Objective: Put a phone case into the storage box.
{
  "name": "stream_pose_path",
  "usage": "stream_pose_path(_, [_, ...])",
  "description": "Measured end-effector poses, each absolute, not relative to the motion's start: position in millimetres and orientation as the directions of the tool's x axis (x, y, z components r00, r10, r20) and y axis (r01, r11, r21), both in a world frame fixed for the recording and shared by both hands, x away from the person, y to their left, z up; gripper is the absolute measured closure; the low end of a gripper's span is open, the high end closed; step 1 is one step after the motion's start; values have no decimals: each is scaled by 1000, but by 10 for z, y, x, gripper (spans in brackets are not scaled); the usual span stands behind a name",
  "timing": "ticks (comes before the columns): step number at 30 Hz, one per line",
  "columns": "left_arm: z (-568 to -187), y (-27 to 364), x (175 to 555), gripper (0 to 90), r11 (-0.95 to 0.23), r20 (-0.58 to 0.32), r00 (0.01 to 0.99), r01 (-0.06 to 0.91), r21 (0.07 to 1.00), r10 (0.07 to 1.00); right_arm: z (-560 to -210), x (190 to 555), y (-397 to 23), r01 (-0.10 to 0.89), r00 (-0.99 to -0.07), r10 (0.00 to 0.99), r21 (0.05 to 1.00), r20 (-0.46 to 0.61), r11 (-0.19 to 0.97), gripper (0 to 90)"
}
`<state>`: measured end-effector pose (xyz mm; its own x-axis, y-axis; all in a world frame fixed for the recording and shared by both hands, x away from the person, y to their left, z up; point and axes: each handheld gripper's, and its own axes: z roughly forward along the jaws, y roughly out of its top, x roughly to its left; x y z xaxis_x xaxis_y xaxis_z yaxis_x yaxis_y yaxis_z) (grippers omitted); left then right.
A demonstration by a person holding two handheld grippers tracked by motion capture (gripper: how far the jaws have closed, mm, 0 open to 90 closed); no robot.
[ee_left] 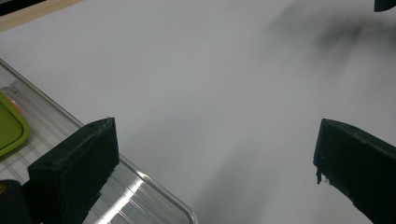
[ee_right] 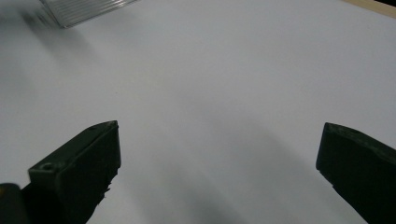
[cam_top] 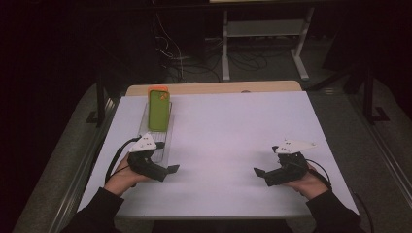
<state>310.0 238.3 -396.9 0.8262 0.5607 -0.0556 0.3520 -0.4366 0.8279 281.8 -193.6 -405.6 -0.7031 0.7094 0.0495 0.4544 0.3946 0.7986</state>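
A green phone case [cam_top: 158, 110] lies on a clear ribbed tray [cam_top: 165, 141] at the table's left, with an orange object [cam_top: 158, 89] showing at its far end. My left gripper [cam_top: 171, 169] rests low over the white table [cam_top: 233, 126] just in front of the tray, pointing right. In the left gripper view the left gripper [ee_left: 215, 158] is open with nothing between the jaws; the tray [ee_left: 140, 196] and a corner of the green case [ee_left: 9, 126] sit at its left. My right gripper [cam_top: 258, 172] faces left. In its own view the right gripper [ee_right: 217, 158] is open over bare table.
A strip of wooden tabletop [cam_top: 214, 88] runs along the far edge of the white surface. Beyond it, a white shelf frame [cam_top: 265, 29] and cables [cam_top: 180, 58] stand on the dark floor. A corner of the tray [ee_right: 84, 9] shows far off in the right gripper view.
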Motion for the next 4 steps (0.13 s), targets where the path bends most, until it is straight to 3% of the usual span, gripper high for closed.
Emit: stream_pose_path(4, [-3963, 2382, 3102, 0, -437, -56, 829, 350, 829, 556, -4053, 2818, -1943, 451, -704, 709, 799, 45, 397, 0])
